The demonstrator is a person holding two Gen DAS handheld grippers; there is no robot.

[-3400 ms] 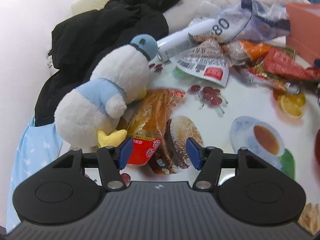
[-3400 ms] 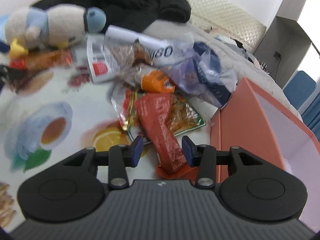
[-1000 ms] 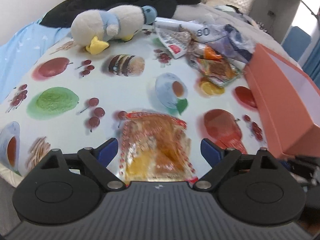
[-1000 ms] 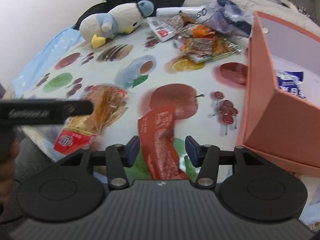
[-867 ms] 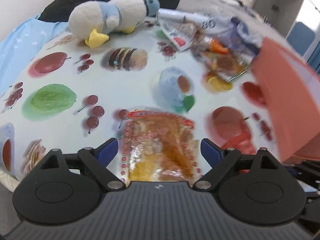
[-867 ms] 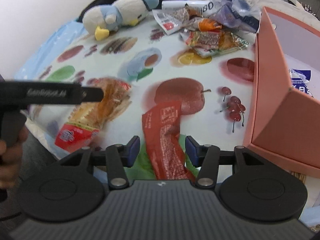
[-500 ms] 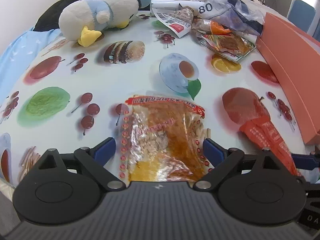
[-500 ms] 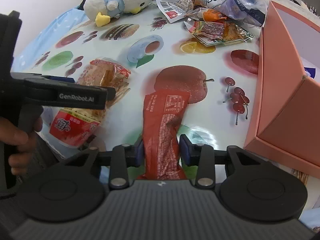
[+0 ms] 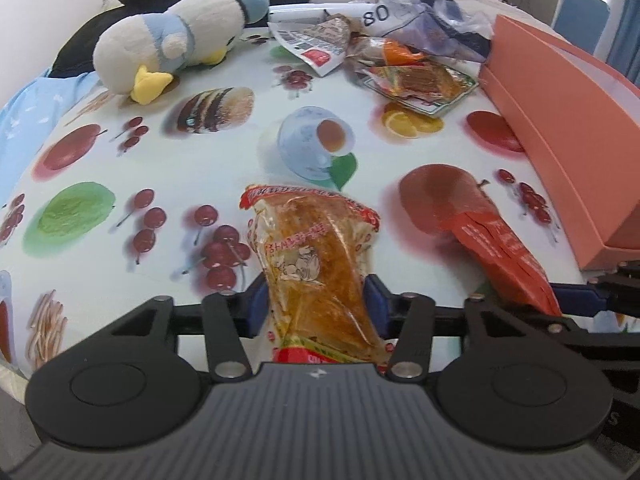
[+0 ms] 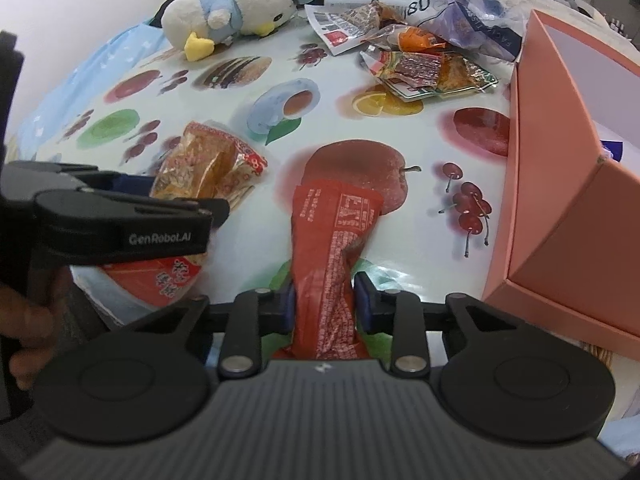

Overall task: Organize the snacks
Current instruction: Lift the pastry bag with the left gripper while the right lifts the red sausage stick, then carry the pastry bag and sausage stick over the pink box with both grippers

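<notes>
**Operator:** Snacks first: my left gripper (image 9: 316, 304) is pinching the clear orange bread packet (image 9: 312, 248) near its lower end, and my right gripper (image 10: 322, 304) is squeezed onto the long red snack wrapper (image 10: 330, 248). Both packets trail forward onto the fruit-print tablecloth (image 9: 160, 152), at its near edge.

**Partner:** Where do they go?

**Operator:** I judge the pink box (image 10: 560, 208) on the right. Its open top faces up, and something white and blue already lies inside.

**Partner:** Any advice for the carry?

**Operator:** Lift each packet clear of the cloth before swinging right, because the free ends hang limp and could drag or fold. I'd take the red wrapper in first, since it sits nearer the box, then bring the bread packet over the near wall. Both films look slippery, so I'd keep the squeeze firm but not crushing; the bread would flatten easily.

**Partner:** What remains?

**Operator:** A heap of loose packets (image 10: 424, 68) at the far side, just right of the plush duck (image 10: 240, 12), well apart from my grippers.
</notes>
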